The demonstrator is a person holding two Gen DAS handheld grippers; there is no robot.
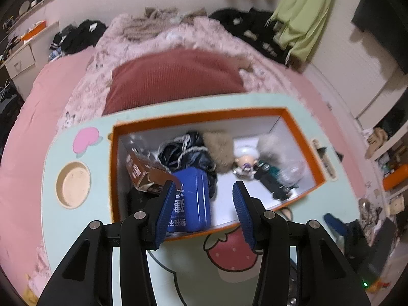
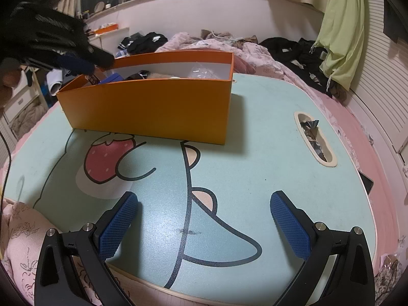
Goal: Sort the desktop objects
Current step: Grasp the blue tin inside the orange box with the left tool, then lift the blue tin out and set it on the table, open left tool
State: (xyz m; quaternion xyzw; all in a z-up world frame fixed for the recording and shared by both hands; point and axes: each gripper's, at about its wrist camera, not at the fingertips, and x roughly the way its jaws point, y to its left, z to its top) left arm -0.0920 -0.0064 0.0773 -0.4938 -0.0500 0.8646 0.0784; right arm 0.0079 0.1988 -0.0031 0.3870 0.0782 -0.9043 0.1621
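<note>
An orange box (image 1: 297,130) with a white inside stands on the mint-green lap table (image 1: 102,127). In it lie a blue tin (image 1: 193,199) with white lettering, a brown carton (image 1: 145,172), a dark cloth bundle (image 1: 186,150), a beige fluffy piece (image 1: 220,150), a small figurine (image 1: 246,164) and a dark green-black item (image 1: 270,181). My left gripper (image 1: 205,187) hangs over the box's near end, open. Its left pad lies against the tin and its right pad stands clear of it. In the right wrist view the orange box (image 2: 153,107) is at the table's far side. My right gripper (image 2: 204,196) stands wide open over the bare table top.
The table has a round cup recess (image 1: 73,185) and a side slot (image 2: 315,137) holding wrappers. It rests on a pink bed with a red cushion (image 1: 173,76), a rumpled blanket and dark clothes (image 2: 293,48). A green garment (image 2: 341,30) hangs at the right wall.
</note>
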